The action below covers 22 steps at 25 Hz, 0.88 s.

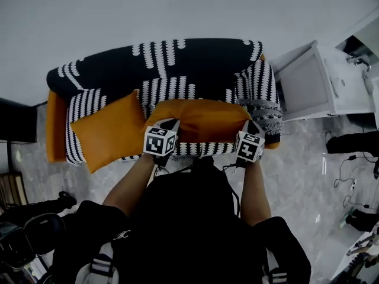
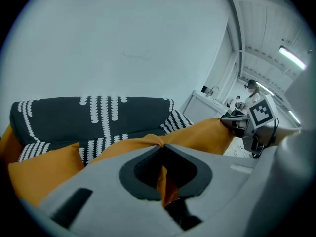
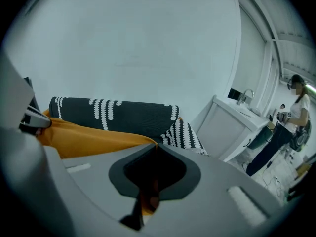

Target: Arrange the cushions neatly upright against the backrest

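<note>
Orange cushion [image 1: 204, 120], long axis left-right, overhangs sofa [image 1: 195, 64] front edge; left gripper [image 1: 170, 125] and right gripper [image 1: 249, 125] clamp its end corners.

Count: orange cushions x2, left cushion [image 1: 109, 129] and middle cushion [image 1: 204, 118]. Sofa [image 1: 195, 61] x1, black-and-white patterned. Grippers x2, left gripper [image 1: 170, 124] and right gripper [image 1: 252, 126]. White cabinet [image 1: 314, 81] x1, right of the sofa. Bystander [image 3: 295, 110] x1, far right. Can't separate any patterned cushions from the cover.

A black-and-white throw [image 1: 189, 64] is covering the orange sofa [image 1: 56, 129]. One orange cushion [image 1: 109, 129] is resting on its seat, at the left end.
</note>
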### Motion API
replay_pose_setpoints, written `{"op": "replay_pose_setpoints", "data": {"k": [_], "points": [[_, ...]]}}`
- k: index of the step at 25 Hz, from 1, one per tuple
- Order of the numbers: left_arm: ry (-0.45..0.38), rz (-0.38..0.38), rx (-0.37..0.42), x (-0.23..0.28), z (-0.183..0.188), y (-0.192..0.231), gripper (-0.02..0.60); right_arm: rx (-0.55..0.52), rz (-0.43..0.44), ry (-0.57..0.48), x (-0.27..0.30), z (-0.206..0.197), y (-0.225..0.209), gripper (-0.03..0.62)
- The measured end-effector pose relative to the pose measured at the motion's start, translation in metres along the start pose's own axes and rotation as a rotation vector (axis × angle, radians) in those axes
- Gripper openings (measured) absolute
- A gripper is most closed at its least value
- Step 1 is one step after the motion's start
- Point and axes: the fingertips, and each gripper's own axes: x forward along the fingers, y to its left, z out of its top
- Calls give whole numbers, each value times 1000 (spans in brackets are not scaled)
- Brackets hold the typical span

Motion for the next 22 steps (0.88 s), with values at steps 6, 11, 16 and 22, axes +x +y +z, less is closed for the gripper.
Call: {"op": "replay_pose_setpoints", "data": {"k": [6, 11, 16, 22], "points": [[26, 73, -47, 54, 43, 3, 25, -35, 88, 21, 72, 42, -27, 17], [54, 114, -104, 85, 63, 10, 26, -72, 162, 49, 120, 65, -34, 17], [72, 147, -146, 107, 78, 21, 28, -110, 205, 114, 157, 77, -35, 18], [91, 162, -182, 123, 80, 41, 29, -116, 222, 161, 182, 74, -25, 18]]}}
